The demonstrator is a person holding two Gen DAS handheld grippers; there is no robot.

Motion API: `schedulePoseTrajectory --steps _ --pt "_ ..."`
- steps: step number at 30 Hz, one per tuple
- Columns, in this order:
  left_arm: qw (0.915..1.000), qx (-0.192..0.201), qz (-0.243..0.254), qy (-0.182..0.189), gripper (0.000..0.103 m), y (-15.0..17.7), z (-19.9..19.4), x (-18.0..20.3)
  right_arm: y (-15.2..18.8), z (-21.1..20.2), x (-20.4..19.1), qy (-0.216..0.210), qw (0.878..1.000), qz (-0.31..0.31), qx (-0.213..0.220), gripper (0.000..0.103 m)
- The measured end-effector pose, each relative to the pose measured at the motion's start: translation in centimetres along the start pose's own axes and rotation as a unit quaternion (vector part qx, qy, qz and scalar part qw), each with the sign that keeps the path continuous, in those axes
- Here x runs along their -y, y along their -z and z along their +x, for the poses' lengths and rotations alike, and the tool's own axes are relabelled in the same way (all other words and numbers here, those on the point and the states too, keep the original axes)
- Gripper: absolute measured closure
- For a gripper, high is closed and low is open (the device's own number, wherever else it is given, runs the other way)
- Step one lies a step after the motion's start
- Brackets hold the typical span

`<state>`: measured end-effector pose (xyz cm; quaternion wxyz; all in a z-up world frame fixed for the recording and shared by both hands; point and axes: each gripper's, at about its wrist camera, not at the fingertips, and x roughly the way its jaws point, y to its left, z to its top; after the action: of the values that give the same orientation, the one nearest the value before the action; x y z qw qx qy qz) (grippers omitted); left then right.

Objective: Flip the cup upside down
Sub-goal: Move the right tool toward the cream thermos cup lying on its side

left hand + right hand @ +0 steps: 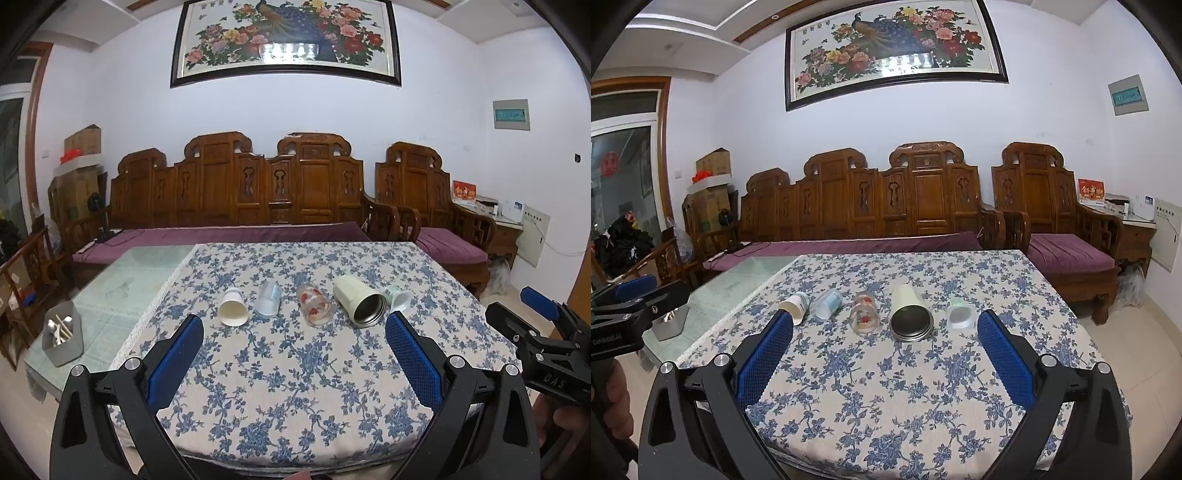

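Above the near table edge, left gripper (293,325) and right gripper (885,323) level, jaws apart, five cups (358,301) lying sideways

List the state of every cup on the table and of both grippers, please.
White paper cup: on its side.
Clear bluish plastic cup: on its side.
Glass cup with red fish pattern: on its side.
Cream steel-lined mug: on its side.
Small green-white cup: on its side.
Left gripper: open.
Right gripper: open.

Table (110,295): floral cloth (295,369), five cups (360,301) lying sideways, gray bin (62,341).
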<state>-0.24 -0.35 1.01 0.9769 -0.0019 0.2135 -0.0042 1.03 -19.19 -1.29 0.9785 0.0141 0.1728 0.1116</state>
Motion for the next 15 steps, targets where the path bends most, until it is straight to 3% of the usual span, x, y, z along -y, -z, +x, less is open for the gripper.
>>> schedulePoseTrajectory --steps 8,15 --pt "0.9986 -0.048 0.006 0.02 0.008 0.7 4.2 -0.7 0.6 3.6 0.1 0.004 0.999 -0.017 -0.035 0.002" --pt "0.995 -0.09 0.028 0.033 0.008 1.0 9.9 -1.4 0.7 12.4 2.0 -0.004 0.995 -0.03 -0.096 0.002"
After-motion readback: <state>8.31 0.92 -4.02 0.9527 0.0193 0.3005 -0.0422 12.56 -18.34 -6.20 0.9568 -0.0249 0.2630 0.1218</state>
